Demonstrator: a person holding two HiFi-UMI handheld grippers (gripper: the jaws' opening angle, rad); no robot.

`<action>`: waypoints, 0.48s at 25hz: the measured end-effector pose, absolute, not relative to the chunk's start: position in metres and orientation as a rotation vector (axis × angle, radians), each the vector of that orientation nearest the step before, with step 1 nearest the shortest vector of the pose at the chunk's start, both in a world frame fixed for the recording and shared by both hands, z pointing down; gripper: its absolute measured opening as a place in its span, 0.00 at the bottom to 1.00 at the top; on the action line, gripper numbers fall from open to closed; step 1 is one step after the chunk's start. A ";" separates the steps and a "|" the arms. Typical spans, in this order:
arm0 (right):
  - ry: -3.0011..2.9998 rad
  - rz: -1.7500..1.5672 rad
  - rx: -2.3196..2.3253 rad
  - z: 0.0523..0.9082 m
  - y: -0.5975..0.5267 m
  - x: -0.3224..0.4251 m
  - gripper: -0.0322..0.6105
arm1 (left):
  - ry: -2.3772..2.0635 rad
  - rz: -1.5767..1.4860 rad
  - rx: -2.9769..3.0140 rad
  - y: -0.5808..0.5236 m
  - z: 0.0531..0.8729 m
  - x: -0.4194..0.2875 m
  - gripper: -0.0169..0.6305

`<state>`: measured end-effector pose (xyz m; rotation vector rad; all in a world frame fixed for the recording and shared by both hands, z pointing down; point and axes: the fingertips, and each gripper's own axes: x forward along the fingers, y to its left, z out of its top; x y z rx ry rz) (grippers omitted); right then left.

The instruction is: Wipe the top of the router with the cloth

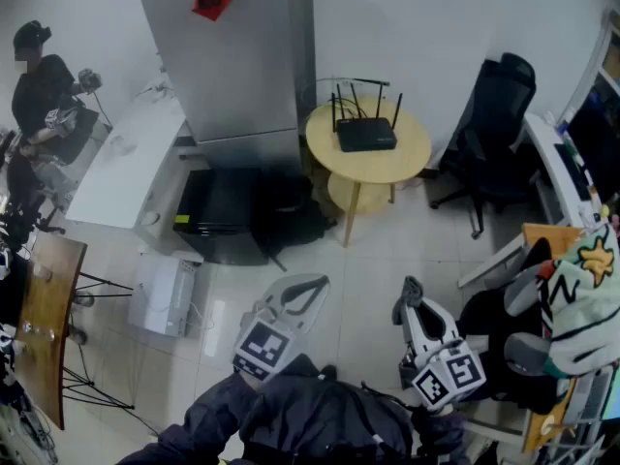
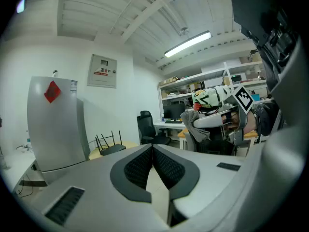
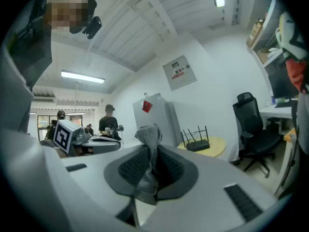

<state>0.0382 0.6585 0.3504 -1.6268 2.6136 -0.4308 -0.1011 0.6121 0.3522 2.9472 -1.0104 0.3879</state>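
The black router (image 1: 365, 133) with several upright antennas sits on a round yellow table (image 1: 407, 158) across the room, well away from both grippers. It also shows far off as the router (image 3: 198, 144) and the router (image 2: 111, 147). My right gripper (image 1: 412, 292) is held low near my body, shut on a grey cloth (image 3: 149, 140) that pokes up from between its jaws. My left gripper (image 1: 304, 289) is beside it, its jaws shut with nothing between them. From the left gripper view, the cloth (image 2: 198, 124) hangs at the right gripper's tip.
A tall grey cabinet (image 1: 235, 58) and a black box (image 1: 226, 212) stand left of the round table, a black office chair (image 1: 496, 114) to its right. A white table (image 1: 121, 168) and a person (image 1: 43, 87) are far left. A cluttered desk (image 1: 567, 260) is on the right.
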 end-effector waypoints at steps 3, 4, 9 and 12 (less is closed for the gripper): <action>2.611 -0.428 -1.628 0.348 0.649 0.046 0.16 | -1.009 0.389 2.957 0.601 0.349 -0.092 0.02; 2.612 -0.429 -1.630 0.349 0.644 0.049 0.16 | -1.007 0.388 2.960 0.597 0.348 -0.089 0.02; 2.632 -0.425 -1.618 0.351 0.610 0.053 0.16 | -1.000 0.378 2.965 0.560 0.348 -0.077 0.02; 2.655 -0.417 -1.609 0.354 0.578 0.052 0.16 | -1.001 0.359 2.968 0.526 0.350 -0.071 0.02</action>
